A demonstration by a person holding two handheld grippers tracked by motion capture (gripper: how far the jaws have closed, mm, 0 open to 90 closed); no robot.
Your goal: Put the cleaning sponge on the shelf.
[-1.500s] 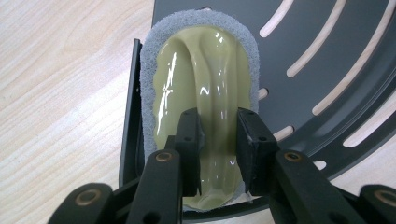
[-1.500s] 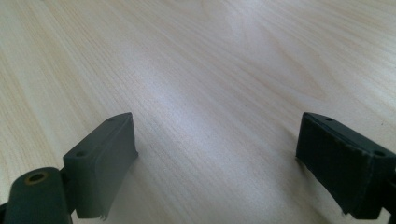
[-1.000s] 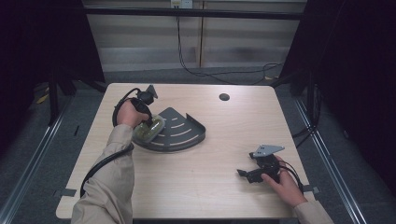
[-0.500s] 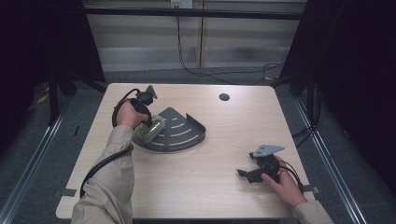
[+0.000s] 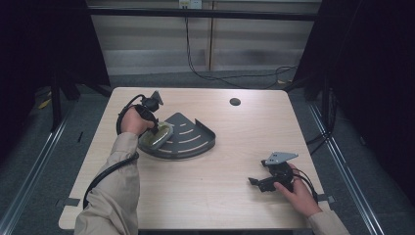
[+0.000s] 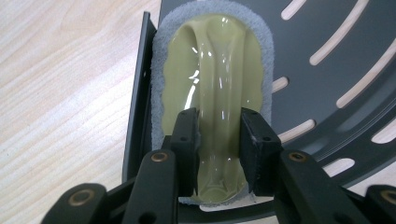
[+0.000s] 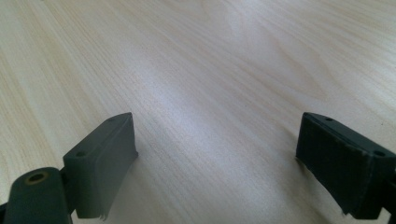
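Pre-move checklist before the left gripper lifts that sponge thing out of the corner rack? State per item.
1. Left gripper closed on the sponge: ok, both jaws press the raised yellow-green ridge.
2. Grip centred: ok, the ridge runs straight between the jaws.
3. Sponge free of the rack wall: not ok, its blue-grey edge lies against the upright side wall on the left in the left gripper view.
4. Rack held down for the lift: not ok, nothing holds it; it may shift.
5. Right gripper out of the way: ok, open and low over bare table near the front right.
6. Sponge underside stuck or loose: cannot tell.
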